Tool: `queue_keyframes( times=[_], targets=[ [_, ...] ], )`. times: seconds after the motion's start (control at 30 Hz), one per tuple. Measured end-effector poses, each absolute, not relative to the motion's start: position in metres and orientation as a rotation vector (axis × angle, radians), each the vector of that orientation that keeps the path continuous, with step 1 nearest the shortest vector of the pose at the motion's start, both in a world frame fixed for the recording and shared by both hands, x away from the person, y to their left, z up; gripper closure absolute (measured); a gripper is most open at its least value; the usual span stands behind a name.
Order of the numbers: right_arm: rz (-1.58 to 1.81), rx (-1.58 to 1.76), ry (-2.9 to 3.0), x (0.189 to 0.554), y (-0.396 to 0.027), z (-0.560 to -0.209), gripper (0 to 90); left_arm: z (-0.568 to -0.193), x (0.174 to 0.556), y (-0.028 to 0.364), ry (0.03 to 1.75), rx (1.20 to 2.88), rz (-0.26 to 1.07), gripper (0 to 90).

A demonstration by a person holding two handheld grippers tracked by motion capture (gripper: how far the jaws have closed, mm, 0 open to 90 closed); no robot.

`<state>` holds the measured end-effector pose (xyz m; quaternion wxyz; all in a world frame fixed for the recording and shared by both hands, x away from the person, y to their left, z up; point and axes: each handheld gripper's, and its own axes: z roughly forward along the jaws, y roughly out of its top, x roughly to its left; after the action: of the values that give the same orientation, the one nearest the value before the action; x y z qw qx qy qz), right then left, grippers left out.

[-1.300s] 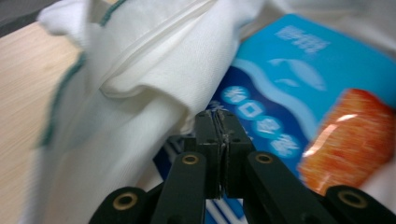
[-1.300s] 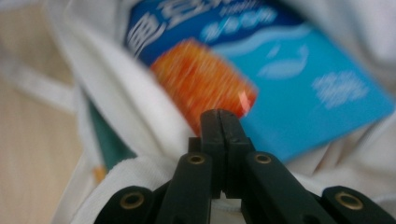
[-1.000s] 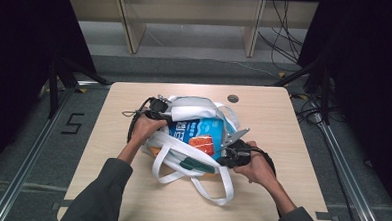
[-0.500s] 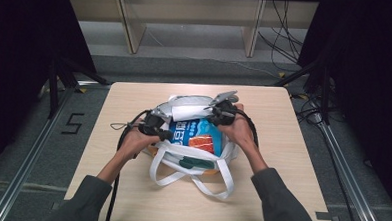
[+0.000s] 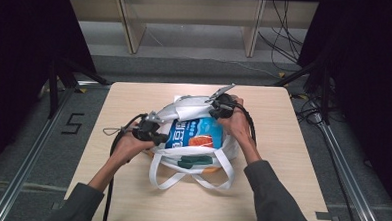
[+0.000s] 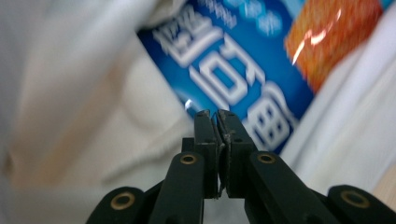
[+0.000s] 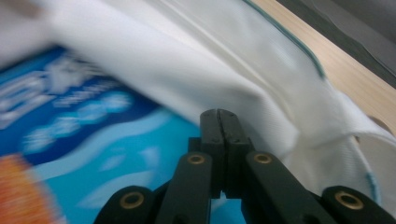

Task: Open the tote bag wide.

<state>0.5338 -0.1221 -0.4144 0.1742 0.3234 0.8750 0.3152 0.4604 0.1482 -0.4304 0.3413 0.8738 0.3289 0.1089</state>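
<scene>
Blue snack pack (image 5: 190,135) is mostly inside the white tote bag (image 5: 186,107), but it's unclosed; left hand-held gripper (image 5: 155,137) and right hand-held gripper (image 5: 215,111) both pinched empty.

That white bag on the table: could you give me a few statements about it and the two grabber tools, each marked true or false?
1. The white bag lies on the wooden table. True.
2. A blue packet shows in the bag's opening. True.
3. The right gripper stands wide open. False: its jaws are shut together.
4. The bag's handles hang over the table's far edge. False: they lie flat on the near side.
5. The left gripper holds a red cup. False: nothing visible sits between its nearly shut jaws.
</scene>
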Motion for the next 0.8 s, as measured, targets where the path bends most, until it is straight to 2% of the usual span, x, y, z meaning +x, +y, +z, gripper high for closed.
queue_keyframes(
  times=[0.2, 0.33, 0.47, 0.57, 0.67, 0.8],
  targets=[
    [0.946, 0.828, 2.546, 0.494, -0.122, -0.407, 90.0, -0.434, 0.5, 0.124, 0.949, 2.339, 0.319, 86.1],
    [0.887, 0.855, 2.552, 0.483, -0.145, -0.415, 90.0, -0.437, 0.51, 0.137, 0.997, 2.464, 0.416, 89.3],
    [0.649, 0.899, 2.569, 0.483, -0.17, -0.433, 90.0, -0.438, 0.52, 0.164, 1.1, 2.318, 0.361, 89.7],
    [0.628, 0.943, 2.574, 0.486, -0.177, -0.444, 90.0, -0.435, 0.513, 0.149, 1.039, 2.424, 0.476, 89.5],
    [0.682, 0.924, 2.545, 0.484, -0.176, -0.435, 90.0, -0.422, 0.5, 0.149, 1.003, 2.347, 0.434, 83.7],
    [0.875, 0.844, 2.529, 0.466, -0.163, -0.414, 90.0, -0.415, 0.481, 0.157, 0.945, 2.299, 0.36, 82.6]
  ],
)
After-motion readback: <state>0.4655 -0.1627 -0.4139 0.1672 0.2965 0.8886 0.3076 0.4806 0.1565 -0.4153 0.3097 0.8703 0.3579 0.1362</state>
